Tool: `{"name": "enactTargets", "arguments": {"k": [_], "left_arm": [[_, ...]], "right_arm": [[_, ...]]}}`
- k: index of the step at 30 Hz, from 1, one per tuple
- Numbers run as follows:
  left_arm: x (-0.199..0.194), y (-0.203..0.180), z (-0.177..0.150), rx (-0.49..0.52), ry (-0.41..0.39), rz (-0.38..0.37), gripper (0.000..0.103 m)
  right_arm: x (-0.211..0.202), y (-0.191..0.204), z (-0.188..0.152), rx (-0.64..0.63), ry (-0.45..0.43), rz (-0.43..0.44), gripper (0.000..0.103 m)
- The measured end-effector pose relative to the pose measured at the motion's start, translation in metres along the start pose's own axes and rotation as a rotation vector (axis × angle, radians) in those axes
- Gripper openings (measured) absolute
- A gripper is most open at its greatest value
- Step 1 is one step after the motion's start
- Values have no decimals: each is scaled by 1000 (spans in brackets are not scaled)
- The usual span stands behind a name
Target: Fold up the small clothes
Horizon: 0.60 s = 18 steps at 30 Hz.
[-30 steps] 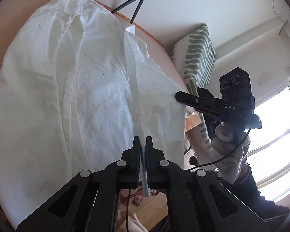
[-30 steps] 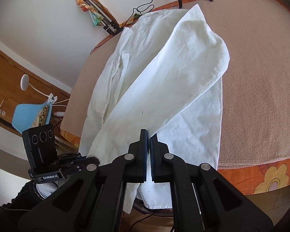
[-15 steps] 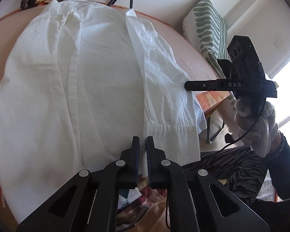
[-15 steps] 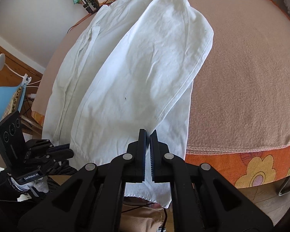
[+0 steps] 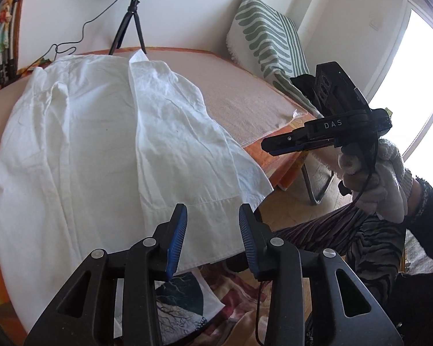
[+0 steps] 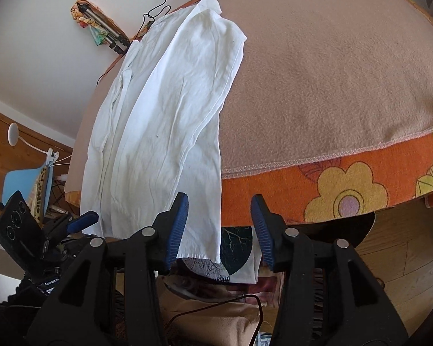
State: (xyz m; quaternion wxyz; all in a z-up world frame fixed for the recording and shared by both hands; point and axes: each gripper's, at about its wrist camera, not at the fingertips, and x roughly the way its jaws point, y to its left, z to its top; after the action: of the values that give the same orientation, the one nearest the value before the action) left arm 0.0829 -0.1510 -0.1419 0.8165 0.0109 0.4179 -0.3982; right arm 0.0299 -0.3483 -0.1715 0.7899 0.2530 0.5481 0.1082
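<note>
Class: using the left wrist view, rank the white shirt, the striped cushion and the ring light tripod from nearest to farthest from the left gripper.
1. White shirt: just ahead of the left gripper, its hem between the open fingers.
2. Striped cushion: far right, against the wall.
3. Ring light tripod: behind the bed's far edge; close to the cushion's rank.

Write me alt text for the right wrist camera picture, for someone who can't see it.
The right gripper, jaws open and empty, hovers over the near hem of a white shirt laid lengthwise on a beige blanket, one side folded over the middle. The shirt's hem hangs over the orange floral edge, and the left gripper shows at lower left.
</note>
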Motion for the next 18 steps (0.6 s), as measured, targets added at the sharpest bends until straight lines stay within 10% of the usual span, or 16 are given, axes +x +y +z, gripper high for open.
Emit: {"name": "enactTargets", "arguments": {"k": [6, 11, 18], "left_arm": [[21, -29, -2, 102, 16, -5, 48], [32, -51, -7, 216, 14, 37, 52], [47, -67, -9, 274, 5, 63, 52]], "right_arm": [[18, -7, -19, 28, 55, 33, 47], [27, -9, -21, 57, 90, 128, 7], [-1, 16, -14, 15, -8, 252, 4]]}}
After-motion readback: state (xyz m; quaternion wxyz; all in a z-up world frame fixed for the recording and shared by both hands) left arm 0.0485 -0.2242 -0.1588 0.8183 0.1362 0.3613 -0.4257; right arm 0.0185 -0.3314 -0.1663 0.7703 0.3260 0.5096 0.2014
